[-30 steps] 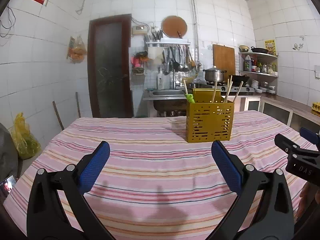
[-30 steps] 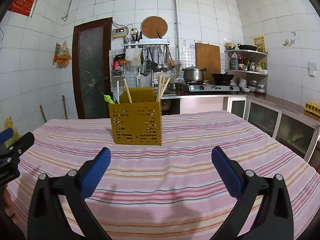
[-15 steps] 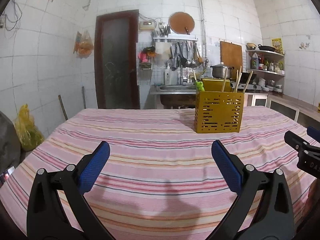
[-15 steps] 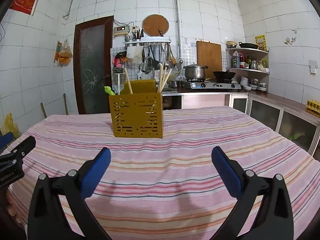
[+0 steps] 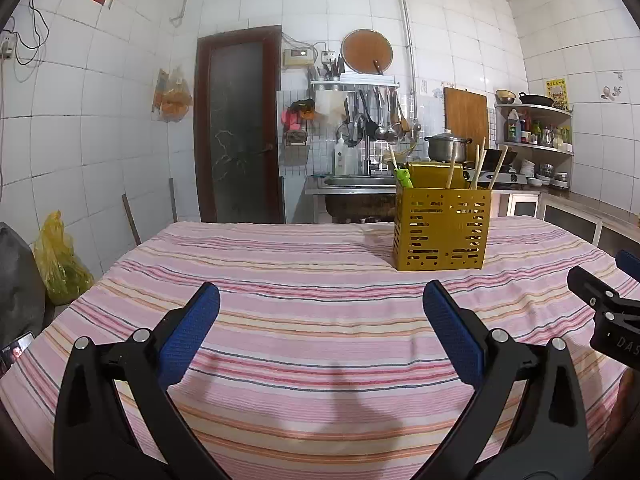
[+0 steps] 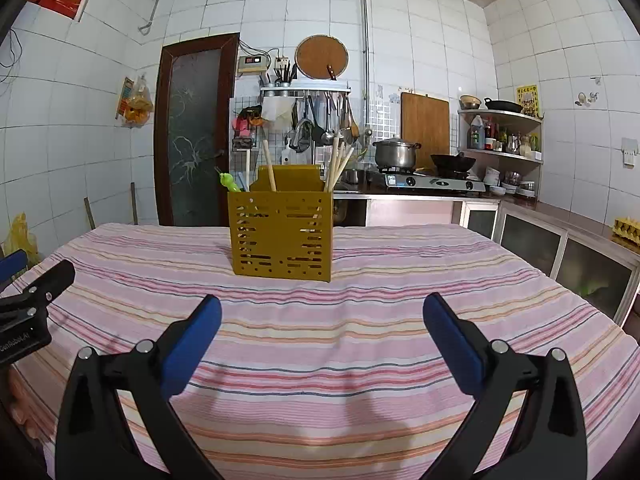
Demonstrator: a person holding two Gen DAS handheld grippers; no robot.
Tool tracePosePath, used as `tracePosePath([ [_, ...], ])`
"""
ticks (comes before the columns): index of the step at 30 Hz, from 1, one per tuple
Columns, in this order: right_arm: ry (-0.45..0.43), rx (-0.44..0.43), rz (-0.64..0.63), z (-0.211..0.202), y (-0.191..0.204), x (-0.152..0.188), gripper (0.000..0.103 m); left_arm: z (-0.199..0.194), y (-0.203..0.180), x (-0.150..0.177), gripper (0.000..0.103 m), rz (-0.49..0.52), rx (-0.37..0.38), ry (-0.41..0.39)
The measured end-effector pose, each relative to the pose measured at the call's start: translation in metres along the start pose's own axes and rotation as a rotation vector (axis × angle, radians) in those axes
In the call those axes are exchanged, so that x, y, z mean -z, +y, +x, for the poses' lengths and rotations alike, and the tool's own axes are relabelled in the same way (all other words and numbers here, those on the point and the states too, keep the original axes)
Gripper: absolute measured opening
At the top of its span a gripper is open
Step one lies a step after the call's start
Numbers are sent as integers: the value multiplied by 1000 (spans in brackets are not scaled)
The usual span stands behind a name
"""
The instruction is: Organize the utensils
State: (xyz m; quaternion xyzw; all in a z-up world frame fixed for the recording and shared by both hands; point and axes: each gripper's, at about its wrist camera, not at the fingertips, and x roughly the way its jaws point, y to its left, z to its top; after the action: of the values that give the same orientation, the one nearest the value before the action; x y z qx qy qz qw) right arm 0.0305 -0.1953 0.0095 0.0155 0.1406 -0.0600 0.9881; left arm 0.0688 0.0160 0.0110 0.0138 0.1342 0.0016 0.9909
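A yellow perforated utensil holder (image 5: 442, 229) (image 6: 282, 234) stands upright on the striped tablecloth (image 5: 312, 320) (image 6: 340, 340), toward the far side. Wooden chopsticks (image 6: 338, 162) and a green-handled utensil (image 5: 404, 178) stick up out of it. My left gripper (image 5: 320, 328) hangs open low over the near cloth, well short of the holder, nothing between its blue pads. My right gripper (image 6: 322, 332) is open too, facing the holder from the near edge. Each gripper shows at the other view's side edge.
Behind the table are a sink, hanging kitchen tools (image 6: 320, 124), a stove with a steel pot (image 6: 394, 154) and wok, and corner shelves. A dark door (image 5: 238, 128) is at the back left. A yellow bag (image 5: 58, 264) lies on the floor left.
Both grippers have dropped lower and tilted up, so the holder now sits higher against the wall. Both stay open and empty.
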Motion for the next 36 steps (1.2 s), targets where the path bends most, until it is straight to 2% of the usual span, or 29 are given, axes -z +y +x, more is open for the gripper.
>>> tracePosePath([
  [36, -16, 2, 1, -6, -2, -2, 98, 0, 2, 0, 98, 0, 13, -3],
])
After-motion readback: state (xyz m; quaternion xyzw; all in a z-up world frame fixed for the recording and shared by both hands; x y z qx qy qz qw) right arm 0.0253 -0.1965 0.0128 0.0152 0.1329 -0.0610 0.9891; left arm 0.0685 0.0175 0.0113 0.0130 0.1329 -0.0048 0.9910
